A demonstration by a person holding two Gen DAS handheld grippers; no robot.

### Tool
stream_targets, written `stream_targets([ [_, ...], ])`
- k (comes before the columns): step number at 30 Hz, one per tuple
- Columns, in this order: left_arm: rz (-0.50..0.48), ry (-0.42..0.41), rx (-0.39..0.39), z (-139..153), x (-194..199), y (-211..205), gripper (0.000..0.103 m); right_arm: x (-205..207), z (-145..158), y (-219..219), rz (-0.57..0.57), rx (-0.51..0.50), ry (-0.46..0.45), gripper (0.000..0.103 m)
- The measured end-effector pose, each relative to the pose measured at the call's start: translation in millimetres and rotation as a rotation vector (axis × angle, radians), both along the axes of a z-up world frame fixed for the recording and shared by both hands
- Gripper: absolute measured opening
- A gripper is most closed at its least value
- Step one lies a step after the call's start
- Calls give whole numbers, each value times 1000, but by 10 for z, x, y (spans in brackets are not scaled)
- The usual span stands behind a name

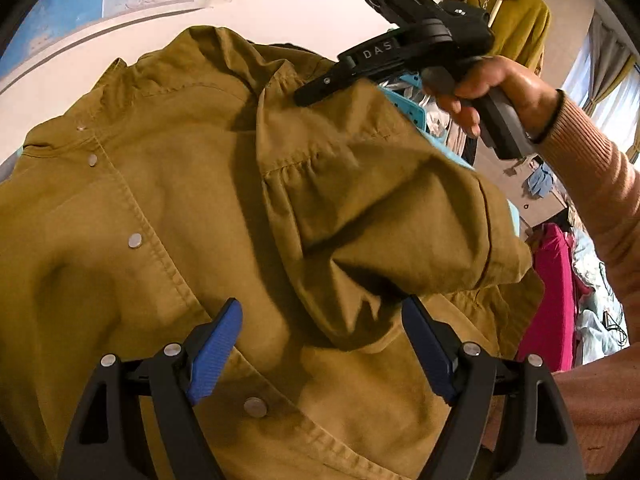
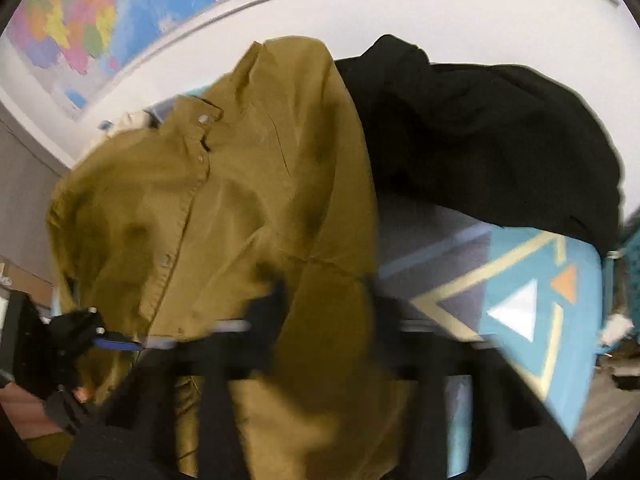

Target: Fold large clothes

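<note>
A world map [image 2: 100,12] hangs on the white wall behind my patterned blue work surface [image 2: 532,300]. The mustard button-up shirt [image 1: 168,184] lies there, one sleeve [image 1: 400,208] folded across its front. I judge I'm mid-fold; next I need a firm hold on the sleeve. My left gripper [image 1: 320,344] hovers wide open, empty. My right gripper [image 1: 316,94] angles down at the shoulder; whether it pinches cloth I can't tell.
</note>
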State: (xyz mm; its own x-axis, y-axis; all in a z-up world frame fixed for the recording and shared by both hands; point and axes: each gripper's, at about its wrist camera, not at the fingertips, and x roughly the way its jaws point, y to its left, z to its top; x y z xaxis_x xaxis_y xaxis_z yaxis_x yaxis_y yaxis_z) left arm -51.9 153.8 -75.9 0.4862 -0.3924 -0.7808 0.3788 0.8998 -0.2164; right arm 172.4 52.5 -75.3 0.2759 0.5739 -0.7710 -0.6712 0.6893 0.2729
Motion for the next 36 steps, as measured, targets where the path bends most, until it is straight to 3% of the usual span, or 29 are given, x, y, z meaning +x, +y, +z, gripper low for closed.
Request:
stream_targets([
  [1, 4, 2, 4, -8, 11, -5, 79, 65, 51, -133, -30, 43, -15, 10],
  [5, 1, 9, -2, -28, 121, -36, 79, 402, 105, -855, -193, 317, 52, 10],
  [7, -7, 11, -1, -26, 204, -101, 80, 499, -12, -1042, -266, 337, 57, 10],
  [9, -26, 20, -9, -53, 273, -165, 82, 576, -214, -1146, -349, 283, 94, 19],
  [10, -41, 31, -18, -51, 318, -201, 82, 577, -273, -1187, -384, 254, 99, 31],
  [12, -54, 60, -31, -85, 469, -281, 82, 453, -246, -1294, -402, 292, 64, 46],
  [14, -41, 84, -45, -140, 625, -297, 79, 204, -90, -1412, -362, 368, 9, 50],
  [16, -49, 126, -82, -213, 784, -298, 44, -125, 82, -1450, -273, 393, -64, 55],
  [19, -51, 125, -104, -203, 849, -242, 12, -793, 330, -1355, -102, 336, -192, 57],
  [21, -44, 94, -113, -128, 874, -185, 12, -1347, 428, -1213, 46, 277, -286, 57],
  [25, -31, 54, -119, 27, 910, -88, 11, -2131, 273, -959, 280, 116, -343, 54],
  [28, -39, 44, -106, 74, 824, -183, 12, -2341, -75, -723, 284, -97, -373, 56],
  [29, -43, 44, -110, 108, 836, -171, 12, -2351, -233, -607, 250, -220, -426, 57],
  [31, -46, 42, -107, 127, 828, -152, 13, -2253, -449, -522, 173, -327, -468, 57],
  [34, -39, 30, -102, 177, 794, -136, 16, -2053, -583, -474, 136, -283, -366, 32],
  [36, -28, 16, -96, 174, 741, -89, 16, -2098, -482, -431, 172, -238, -339, 25],
])
